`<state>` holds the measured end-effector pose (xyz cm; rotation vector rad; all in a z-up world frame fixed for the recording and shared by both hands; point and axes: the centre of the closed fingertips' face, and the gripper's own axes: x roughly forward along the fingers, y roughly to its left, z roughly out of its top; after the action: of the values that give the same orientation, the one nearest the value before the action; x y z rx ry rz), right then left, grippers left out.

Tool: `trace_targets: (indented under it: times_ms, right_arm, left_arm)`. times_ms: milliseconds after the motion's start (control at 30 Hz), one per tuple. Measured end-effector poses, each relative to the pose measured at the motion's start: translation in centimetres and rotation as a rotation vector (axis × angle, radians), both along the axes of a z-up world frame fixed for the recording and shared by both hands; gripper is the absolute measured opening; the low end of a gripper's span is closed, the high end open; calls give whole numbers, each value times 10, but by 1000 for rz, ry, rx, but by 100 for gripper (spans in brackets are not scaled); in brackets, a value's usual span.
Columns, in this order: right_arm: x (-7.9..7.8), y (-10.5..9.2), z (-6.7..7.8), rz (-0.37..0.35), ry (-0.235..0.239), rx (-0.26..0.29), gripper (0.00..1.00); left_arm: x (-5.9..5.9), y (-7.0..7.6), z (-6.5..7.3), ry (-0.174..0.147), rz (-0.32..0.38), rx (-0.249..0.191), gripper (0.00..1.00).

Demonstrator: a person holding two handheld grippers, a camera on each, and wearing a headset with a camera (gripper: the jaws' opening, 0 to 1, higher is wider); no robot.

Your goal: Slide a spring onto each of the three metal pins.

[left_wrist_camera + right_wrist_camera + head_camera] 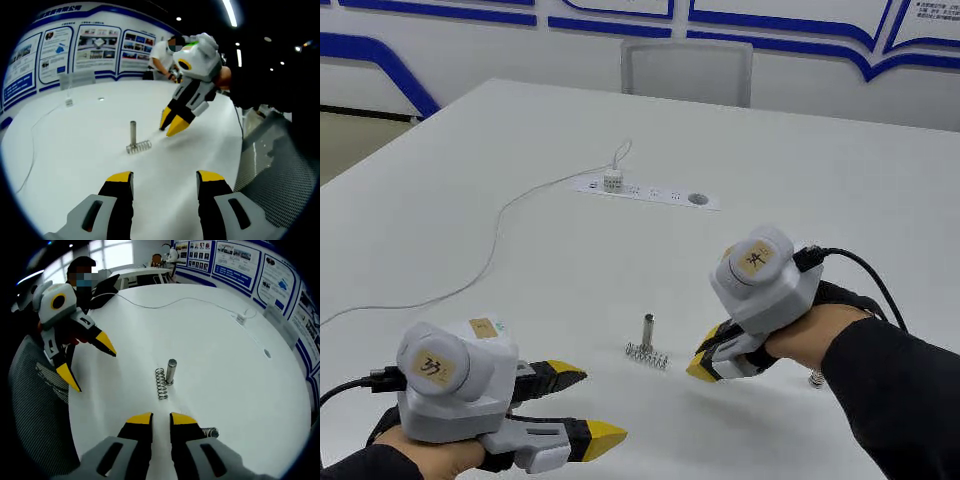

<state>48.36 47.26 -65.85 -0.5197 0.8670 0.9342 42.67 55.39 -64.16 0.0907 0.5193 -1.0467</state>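
Your left gripper (585, 403) sits lower left in the head view. Its jaws are spread wide with nothing between them, and its own view shows the same, just bare tabletop (800, 150) between the tips.

Your right gripper (705, 366) is at centre right of the head view, tips pointing down-left towards the parts. The jaws are almost closed; its own view shows a narrow gap with nothing in it.

A small metal piece (210, 432) lies on the tabletop just beside the right-hand jaw, bottom centre of the right gripper view. It looks coiled at one end, but I can't tell if it's a pin, a spring or both.

A spring (647, 355) lies flat on the tabletop at the centre of the head view, between the two grippers and nearer the right one. It isn't on a pin.

A pin (647, 331) stands upright just behind the spring, right at its base. The shaft is bare.

Further back, upper centre, there's a socket strip (650, 191) set in the tabletop. A white plug (612, 180) is in it, and its cable (490, 262) runs off to the left edge.

A chair (687, 70) stands at the far side, top centre.
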Motion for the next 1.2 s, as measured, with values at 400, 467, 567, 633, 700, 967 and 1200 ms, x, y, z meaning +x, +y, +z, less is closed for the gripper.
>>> trace_targets:
  times_ms: [400, 467, 567, 633, 700, 967, 1200]
  right_arm:
    - [14, 20, -12, 19, 1, 21, 18]
    - [14, 22, -15, 23, 5, 18, 18]
    - [16, 23, -20, 27, 11, 11, 18]
    - [16, 23, -21, 29, 13, 9, 18]
    - [17, 24, -23, 30, 17, 10, 18]
    - [16, 27, -29, 41, 32, 3, 18]
    - [17, 27, -31, 42, 39, 0, 14]
  left_arm:
    - [-1, 0, 0, 4, 0, -2, 52]
    - [-1, 0, 0, 6, 1, -2, 52]
    - [-1, 0, -1, 7, -1, -2, 52]
    - [-1, -1, -1, 8, -1, -2, 52]
    - [-1, -1, -1, 8, 0, -2, 52]
    - [-1, -1, -1, 11, 2, -3, 52]
    - [-1, -1, -1, 13, 2, -3, 52]
